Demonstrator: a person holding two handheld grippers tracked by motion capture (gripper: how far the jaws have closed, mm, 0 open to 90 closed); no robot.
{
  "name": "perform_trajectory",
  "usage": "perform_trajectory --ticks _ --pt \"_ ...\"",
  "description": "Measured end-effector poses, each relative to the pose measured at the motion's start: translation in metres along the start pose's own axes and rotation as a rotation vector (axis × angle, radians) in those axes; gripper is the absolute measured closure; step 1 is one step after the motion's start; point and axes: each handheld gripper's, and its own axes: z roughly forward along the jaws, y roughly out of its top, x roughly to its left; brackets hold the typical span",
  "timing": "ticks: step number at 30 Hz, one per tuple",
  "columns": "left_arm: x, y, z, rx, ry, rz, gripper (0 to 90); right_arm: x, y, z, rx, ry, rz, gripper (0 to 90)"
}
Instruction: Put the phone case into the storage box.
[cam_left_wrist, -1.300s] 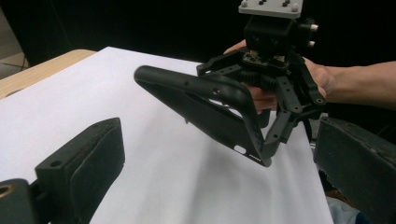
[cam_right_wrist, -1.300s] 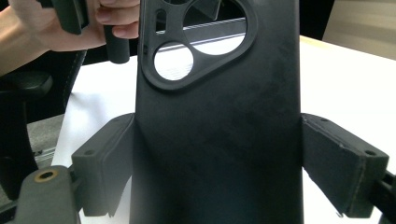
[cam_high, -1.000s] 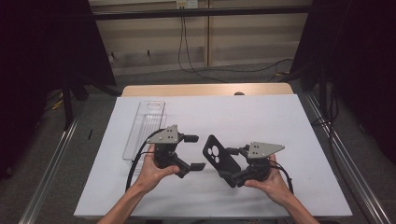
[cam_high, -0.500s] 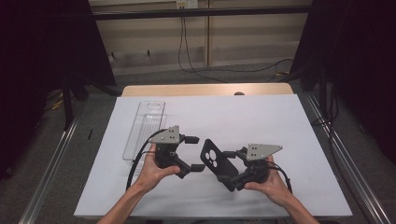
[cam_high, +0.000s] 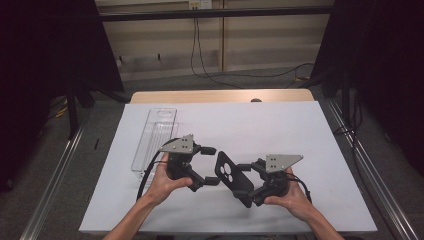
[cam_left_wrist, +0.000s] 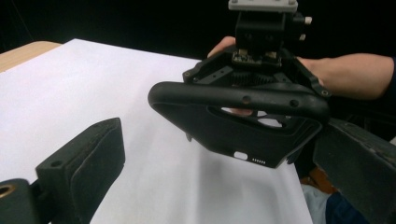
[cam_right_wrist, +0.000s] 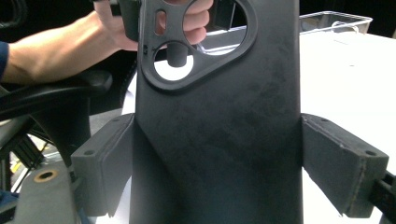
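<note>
A black phone case (cam_high: 232, 175) with an oval camera cut-out is held above the white table sheet (cam_high: 300, 130), near its front middle. My right gripper (cam_high: 248, 182) is shut on it, a pad against each long edge, as the right gripper view shows (cam_right_wrist: 217, 172). The case (cam_right_wrist: 219, 140) rises between those pads, cut-out end away from me. My left gripper (cam_high: 210, 166) stands open just left of the case, its jaws pointing at the cut-out end. In the left gripper view the case (cam_left_wrist: 243, 126) hangs ahead of the spread jaws, untouched by them.
A clear plastic tray (cam_high: 155, 135) lies on the sheet at the left, behind my left hand. A strip of wooden table edge (cam_high: 220, 96) runs along the back. Metal rails (cam_high: 50, 185) flank the table on both sides.
The case has turned a little in the right gripper, its cut-out end now slightly nearer the left gripper. Both hands stay where they were.
</note>
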Motion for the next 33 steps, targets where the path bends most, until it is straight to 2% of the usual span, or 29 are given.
perform_trajectory --ticks 10,14,18,23,33 --pt "-0.003 0.009 0.005 0.047 -0.074 0.028 3.3 0.001 0.000 0.000 0.013 0.030 -0.010 14.1" --pt "-0.001 0.012 0.009 0.060 -0.080 0.043 3.8 0.001 0.000 0.001 0.017 0.046 -0.007 14.1" --pt "0.001 0.011 0.010 0.057 -0.105 0.038 4.6 0.001 0.000 0.001 0.023 0.056 -0.002 14.1" --pt "0.001 0.011 0.010 0.058 -0.132 0.051 5.8 0.002 0.000 0.001 0.028 0.073 0.000 14.1" --pt "0.001 0.009 0.010 0.076 -0.160 0.079 10.6 0.002 0.000 0.002 0.028 0.083 -0.004 14.1"
